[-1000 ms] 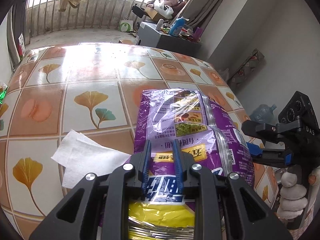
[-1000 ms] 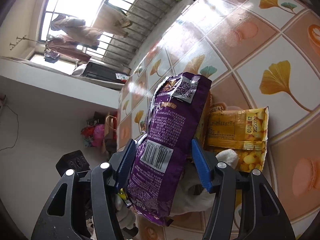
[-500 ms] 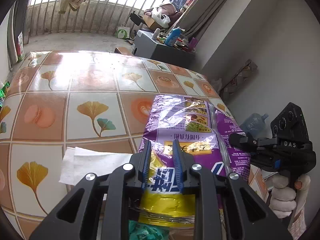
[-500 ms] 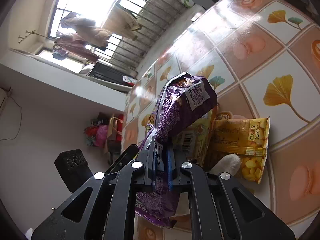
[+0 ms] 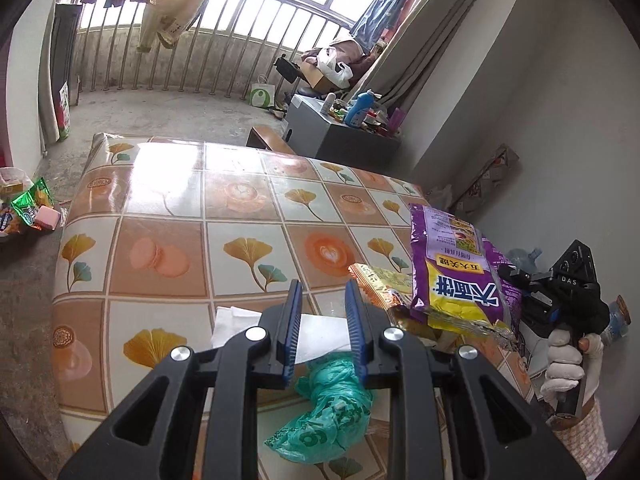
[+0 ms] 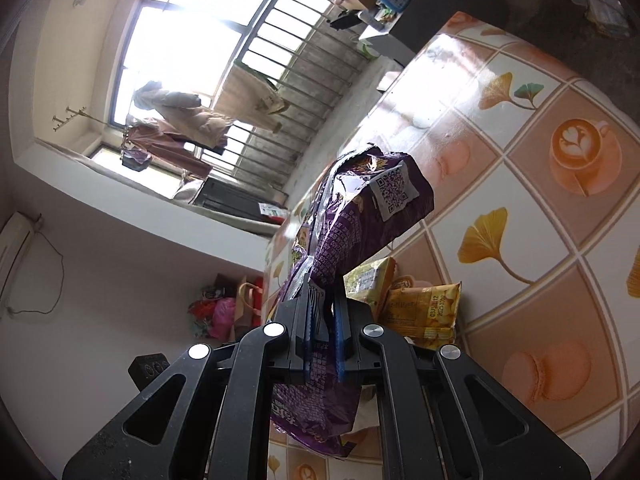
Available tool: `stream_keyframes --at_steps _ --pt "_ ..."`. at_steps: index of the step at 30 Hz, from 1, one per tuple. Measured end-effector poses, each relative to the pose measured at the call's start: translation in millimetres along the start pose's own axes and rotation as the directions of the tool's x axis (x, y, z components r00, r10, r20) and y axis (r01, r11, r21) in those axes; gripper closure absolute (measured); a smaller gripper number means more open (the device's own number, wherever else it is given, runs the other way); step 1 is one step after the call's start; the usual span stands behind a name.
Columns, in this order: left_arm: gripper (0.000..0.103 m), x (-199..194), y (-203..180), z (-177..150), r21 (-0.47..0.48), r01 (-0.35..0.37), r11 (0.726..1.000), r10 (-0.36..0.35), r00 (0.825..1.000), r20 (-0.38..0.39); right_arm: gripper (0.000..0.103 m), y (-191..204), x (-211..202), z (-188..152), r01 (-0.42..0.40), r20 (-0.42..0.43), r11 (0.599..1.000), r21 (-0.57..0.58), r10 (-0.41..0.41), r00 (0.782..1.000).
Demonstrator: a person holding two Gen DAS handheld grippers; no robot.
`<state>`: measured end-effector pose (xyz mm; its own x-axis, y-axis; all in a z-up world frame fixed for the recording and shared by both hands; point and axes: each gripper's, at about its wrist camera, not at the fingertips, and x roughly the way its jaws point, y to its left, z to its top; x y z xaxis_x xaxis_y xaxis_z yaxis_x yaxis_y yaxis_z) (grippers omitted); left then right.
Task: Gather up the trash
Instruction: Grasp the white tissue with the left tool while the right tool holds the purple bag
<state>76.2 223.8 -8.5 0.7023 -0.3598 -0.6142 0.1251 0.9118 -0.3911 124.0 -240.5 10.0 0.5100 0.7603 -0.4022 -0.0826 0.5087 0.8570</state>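
My right gripper (image 6: 322, 298) is shut on a purple snack bag (image 6: 356, 216) and holds it up above the table; the bag (image 5: 456, 272) and the right gripper (image 5: 520, 280) also show at the right of the left wrist view. My left gripper (image 5: 322, 294) is open a little and empty, above a white tissue (image 5: 316, 332) and a green plastic bag (image 5: 332, 412). A yellow snack packet (image 6: 424, 312) lies under the purple bag; it also shows in the left wrist view (image 5: 384, 284).
The table (image 5: 180, 216) has a tiled cloth with leaf and coffee prints. Wrappers (image 5: 28, 208) lie on the floor at the left. A grey cabinet with bottles (image 5: 340, 132) stands beyond the far edge. A water jug (image 5: 524, 258) stands at the right.
My left gripper let go of the purple bag, opened slightly and drew back. My right gripper shut on the bag and lifted it to the right, uncovering the yellow packet and green bag.
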Motion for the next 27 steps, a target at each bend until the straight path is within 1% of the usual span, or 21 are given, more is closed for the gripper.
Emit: stream_keyframes --at_steps 4,7,9,11,12,13,14,15,16,17,18,20,21,22,24,27 --pt "0.082 -4.7 0.9 -8.0 0.000 -0.015 1.000 0.015 0.999 -0.030 0.096 -2.9 -3.5 -0.8 0.006 0.026 1.000 -0.001 -0.006 1.000" --pt "0.080 -9.6 -0.7 -13.5 -0.020 0.012 1.000 -0.013 0.999 -0.044 0.096 -7.0 -2.0 -5.1 0.002 0.025 1.000 0.016 -0.003 1.000" --pt "0.075 -13.5 -0.6 -16.4 -0.031 0.025 0.999 -0.026 0.998 -0.053 0.096 -6.7 -0.6 -9.1 0.000 0.020 1.000 0.016 0.000 1.000" --pt "0.065 -16.7 1.5 -16.5 -0.050 0.014 0.999 -0.017 0.998 -0.052 0.096 -6.1 0.3 -9.3 0.002 0.013 1.000 0.011 -0.003 1.000" --pt "0.061 -17.6 4.9 -16.1 -0.069 -0.003 0.998 -0.001 0.999 -0.054 0.096 -5.9 1.5 -9.5 0.004 0.009 1.000 0.008 -0.004 1.000" --pt "0.052 -16.9 10.3 -15.4 -0.097 -0.033 0.995 0.027 0.998 -0.062 0.096 -5.8 3.3 -10.5 0.004 0.005 1.000 0.008 -0.005 1.000" --pt "0.048 -12.9 17.2 -13.1 -0.135 -0.071 0.988 0.060 0.995 -0.082 0.096 -6.3 3.4 -8.3 0.003 0.000 1.000 0.009 -0.003 1.000" --pt "0.048 -11.1 26.4 -12.1 -0.180 -0.093 0.979 0.074 0.992 -0.107 0.096 -6.3 5.0 -8.8 0.001 -0.004 1.000 0.011 -0.001 1.000" --pt "0.048 -8.1 35.9 -12.9 -0.232 -0.090 0.969 0.061 0.990 -0.126 0.096 -6.0 6.5 -8.9 0.000 -0.007 1.000 0.012 0.000 1.000" --pt "0.048 -5.1 46.1 -13.7 -0.295 -0.072 0.953 0.030 0.989 -0.142 0.096 -7.4 6.3 -8.2 0.000 -0.011 1.000 0.012 0.001 1.000" --pt "0.048 -1.8 56.8 -15.4 -0.369 -0.045 0.928 -0.013 0.988 -0.154 0.096 -6.0 7.8 -8.6 0.001 -0.013 1.000 0.012 -0.001 1.000" --pt "0.048 4.6 74.1 -20.2 -0.504 0.022 0.863 -0.114 0.982 -0.151 0.096 -4.7 7.9 -8.6 0.001 -0.016 1.000 0.008 -0.001 1.000" --pt "0.048 7.7 79.7 -22.2 -0.552 0.046 0.833 -0.154 0.977 -0.151 0.096 -5.4 6.8 -6.8 0.001 -0.016 1.000 0.007 -0.001 1.000" --pt "0.048 11.3 83.8 -24.1 -0.586 0.064 0.808 -0.187 0.970 -0.153 0.096 -4.9 7.0 -6.7 0.000 -0.016 1.000 0.007 0.000 1.000" --pt "0.048 18.8 89.0 -26.6 -0.632 0.086 0.770 -0.240 0.957 -0.161 0.096 -5.6 6.3 -4.3 0.000 -0.017 1.000 0.008 0.000 1.000" --pt "0.048 29.1 93.3 -30.3 -0.673 0.088 0.734 -0.278 0.943 -0.180 0.096 -5.8 6.1 -4.3 -0.001 -0.017 1.000 0.008 0.001 1.000"
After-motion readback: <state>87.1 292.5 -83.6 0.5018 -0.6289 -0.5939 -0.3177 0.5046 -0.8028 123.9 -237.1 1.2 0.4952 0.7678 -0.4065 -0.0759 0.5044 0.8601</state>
